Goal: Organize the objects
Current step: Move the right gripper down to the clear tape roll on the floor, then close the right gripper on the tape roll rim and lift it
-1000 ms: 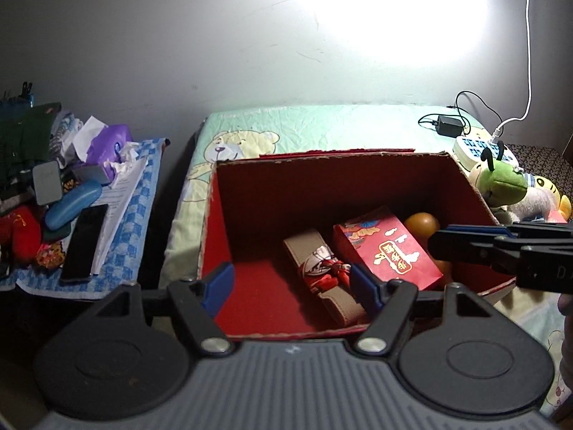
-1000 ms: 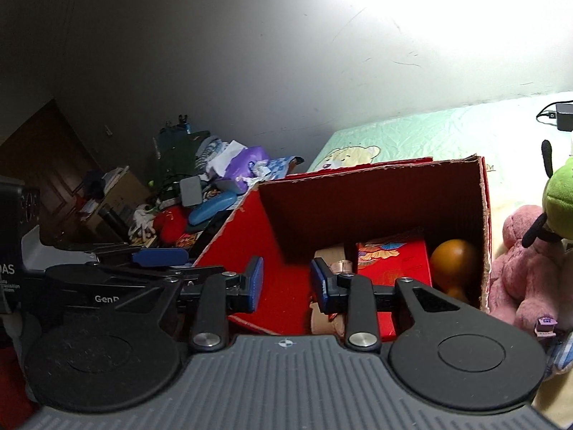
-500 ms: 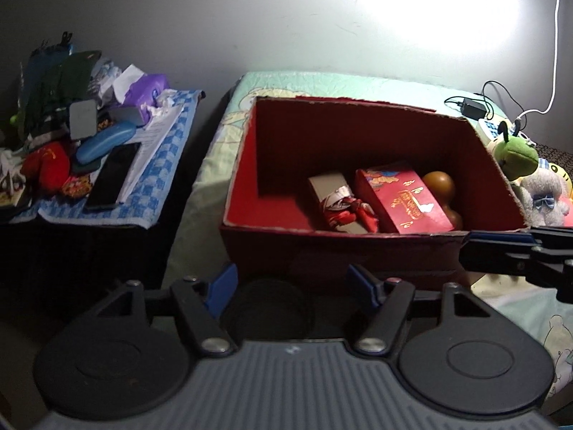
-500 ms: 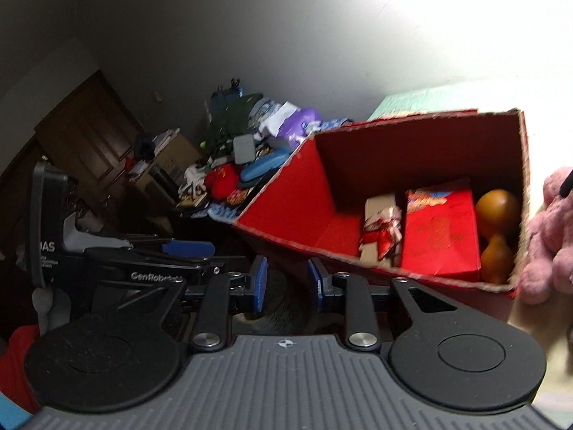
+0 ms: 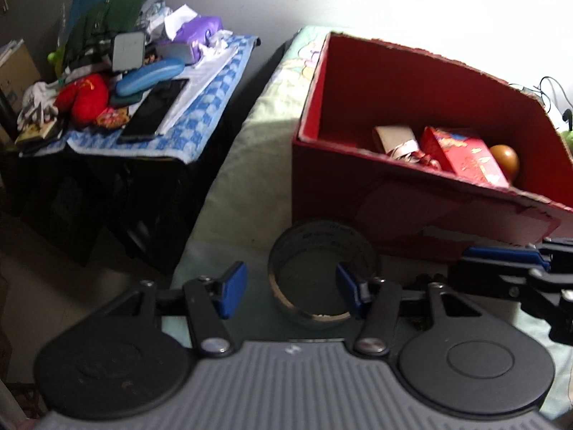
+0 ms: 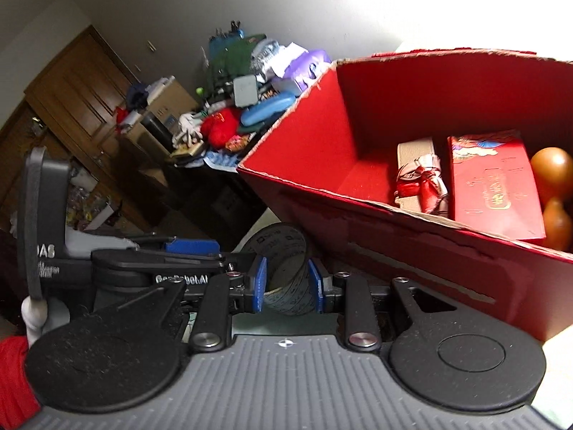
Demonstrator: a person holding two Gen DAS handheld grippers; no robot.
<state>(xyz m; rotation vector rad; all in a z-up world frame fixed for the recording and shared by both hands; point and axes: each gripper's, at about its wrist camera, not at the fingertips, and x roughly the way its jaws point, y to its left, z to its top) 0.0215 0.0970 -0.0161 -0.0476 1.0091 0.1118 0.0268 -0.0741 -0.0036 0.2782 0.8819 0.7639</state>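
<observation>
A dark tape roll [image 5: 322,268] lies on the bed in front of a red cardboard box [image 5: 358,193]. My left gripper [image 5: 290,288] is open, its right finger inside the roll's ring and its left finger outside. In the right wrist view my right gripper [image 6: 288,286] straddles the tape roll [image 6: 283,251] with both blue pads at its sides; I cannot tell if they press it. The box [image 6: 304,136] holds a tan gift box with red ribbon [image 6: 419,175], a red packet box [image 6: 494,186] and orange gourds [image 6: 551,168].
A side table with a blue checked cloth [image 5: 200,107] stands left of the bed, piled with a phone [image 5: 154,111], a blue glasses case [image 5: 150,75], a red plush [image 5: 82,96] and bags. A wooden cabinet [image 6: 78,107] stands far left. A green plush [image 5: 567,136] sits beyond the box.
Both grippers have dropped from over the box to the bed in front of it. The tape roll has come between their fingers. The right gripper's fingers have opened slightly.
</observation>
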